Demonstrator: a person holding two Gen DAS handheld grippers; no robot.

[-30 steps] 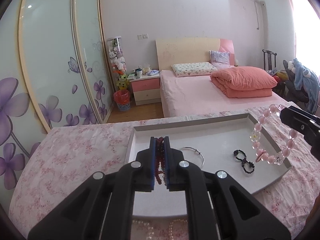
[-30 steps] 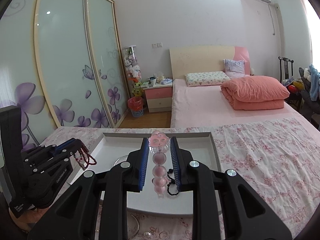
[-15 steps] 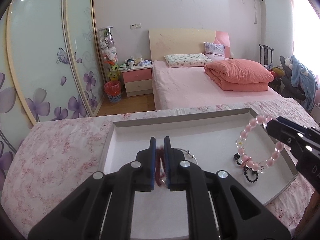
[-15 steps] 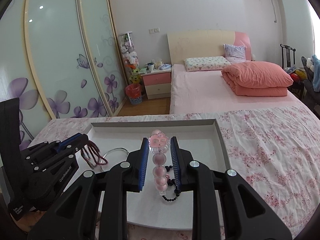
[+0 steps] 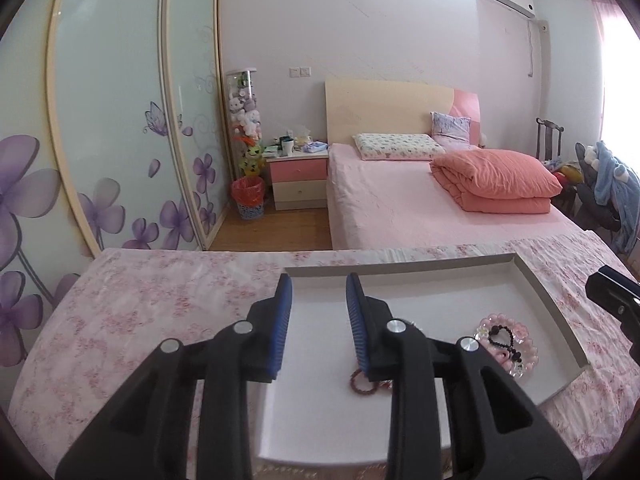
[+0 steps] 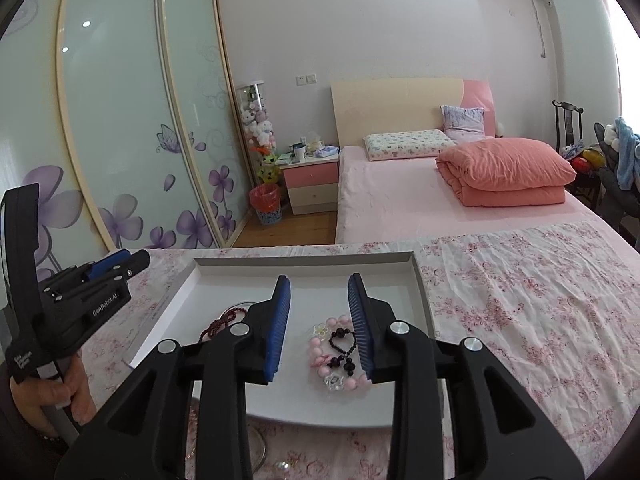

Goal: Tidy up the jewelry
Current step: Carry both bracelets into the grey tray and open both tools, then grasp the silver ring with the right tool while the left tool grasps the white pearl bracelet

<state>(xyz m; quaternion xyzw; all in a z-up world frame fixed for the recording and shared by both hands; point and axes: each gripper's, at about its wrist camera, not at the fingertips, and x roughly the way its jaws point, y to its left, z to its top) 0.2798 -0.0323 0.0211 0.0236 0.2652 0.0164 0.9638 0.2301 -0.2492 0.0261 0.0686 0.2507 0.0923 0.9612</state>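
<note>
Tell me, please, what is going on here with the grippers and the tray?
A person holds a gripper in each hand and is sorting jewelry into a shallow white tray on a flowered cloth. The left gripper has just been opening; nothing is between its pads, and the dark red bead bracelet lies in the tray. The right gripper has likewise been opening, and the pink bead bracelet lies loose below it with a black bead bracelet. More jewelry lies on the cloth in front of the tray.
</note>
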